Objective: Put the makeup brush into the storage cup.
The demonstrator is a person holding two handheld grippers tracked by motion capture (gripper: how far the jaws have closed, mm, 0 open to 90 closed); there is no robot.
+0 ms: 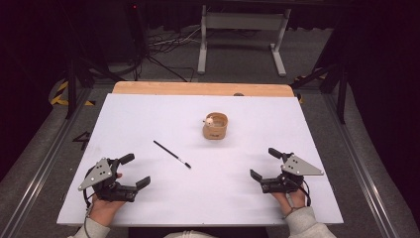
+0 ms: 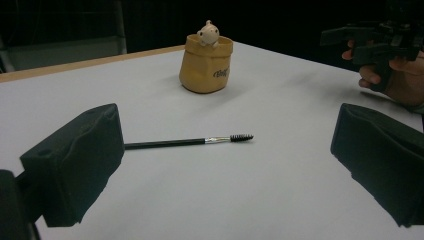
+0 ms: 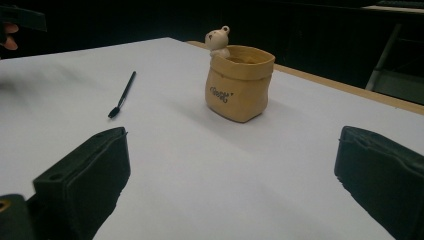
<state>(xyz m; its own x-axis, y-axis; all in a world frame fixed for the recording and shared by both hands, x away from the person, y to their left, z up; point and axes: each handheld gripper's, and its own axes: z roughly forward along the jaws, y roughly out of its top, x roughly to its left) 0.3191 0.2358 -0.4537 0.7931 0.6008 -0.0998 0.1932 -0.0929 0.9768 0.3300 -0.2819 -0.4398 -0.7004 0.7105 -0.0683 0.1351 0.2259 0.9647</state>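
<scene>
Both grippers rest low near the bench's near edge, jaws spread wide and empty: my left gripper (image 1: 132, 170) toward the near left corner, my right gripper (image 1: 264, 163) toward the near right, each pointing inward. Between them, nearer my left, the black spoolie brush (image 1: 172, 154) lies flat. Farther back, mid-bench, the tan pouch-shaped pot (image 1: 215, 127) stands upright, a small bear figure (image 1: 210, 120) peeking over its rim.

One desk (image 1: 148, 198), covered in white. On it lies one thin black brush (image 1: 172, 154) and stands one tan pot (image 1: 215, 126) shaped like a sack, with one small bear figure (image 1: 210, 120) at its rim. Two tools: the left tool (image 1: 134, 171) and the right tool (image 1: 263, 163), one per hand.
</scene>
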